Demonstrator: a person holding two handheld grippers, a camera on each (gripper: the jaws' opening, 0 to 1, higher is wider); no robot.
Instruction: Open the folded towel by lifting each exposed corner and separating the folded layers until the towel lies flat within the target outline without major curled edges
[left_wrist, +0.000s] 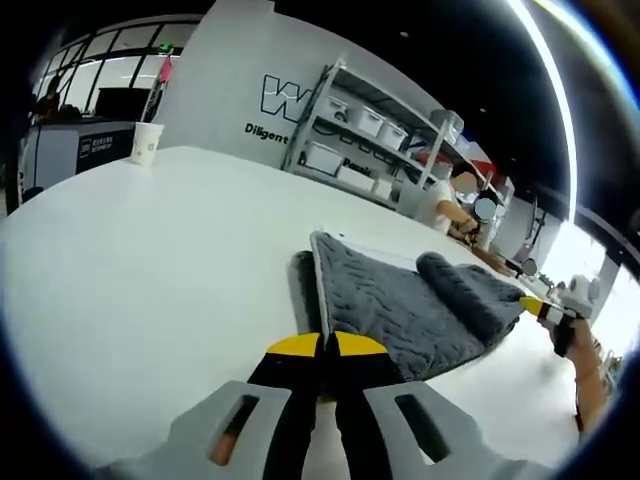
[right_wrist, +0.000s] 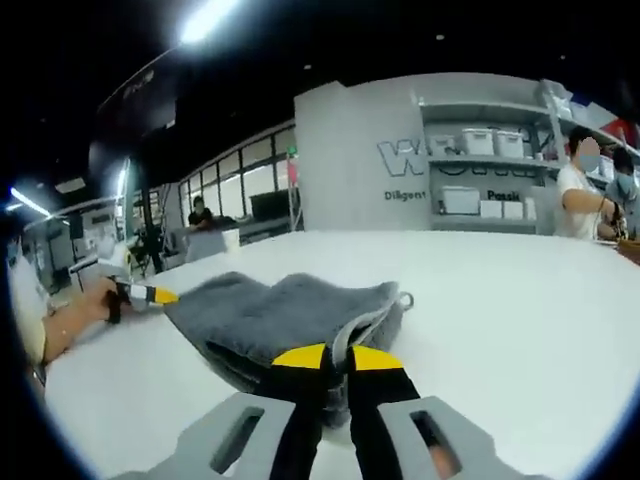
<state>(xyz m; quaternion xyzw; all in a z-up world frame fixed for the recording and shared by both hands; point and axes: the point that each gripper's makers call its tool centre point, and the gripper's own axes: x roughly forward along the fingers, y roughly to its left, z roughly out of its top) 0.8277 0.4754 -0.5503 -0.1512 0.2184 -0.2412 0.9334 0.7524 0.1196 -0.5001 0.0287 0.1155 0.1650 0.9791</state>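
A grey quilted towel (left_wrist: 400, 300) lies folded and bunched on the white table (left_wrist: 150, 260). My left gripper (left_wrist: 326, 346) is shut on the towel's near edge, its yellow-tipped jaws pressed together over the cloth. At the towel's far end the right gripper (left_wrist: 541, 309) pinches a corner. In the right gripper view the towel (right_wrist: 290, 310) sags in thick folds between both tools. My right gripper (right_wrist: 337, 358) is shut on its near hem, and the left gripper (right_wrist: 150, 294) holds the opposite corner at the left.
A paper cup (left_wrist: 147, 143) stands at the table's far edge. Shelves with white bins (left_wrist: 360, 130) line the back wall, and a person (left_wrist: 455, 195) works beside them. A forearm (left_wrist: 590, 370) holds the right gripper. Bare table (right_wrist: 520, 300) stretches right of the towel.
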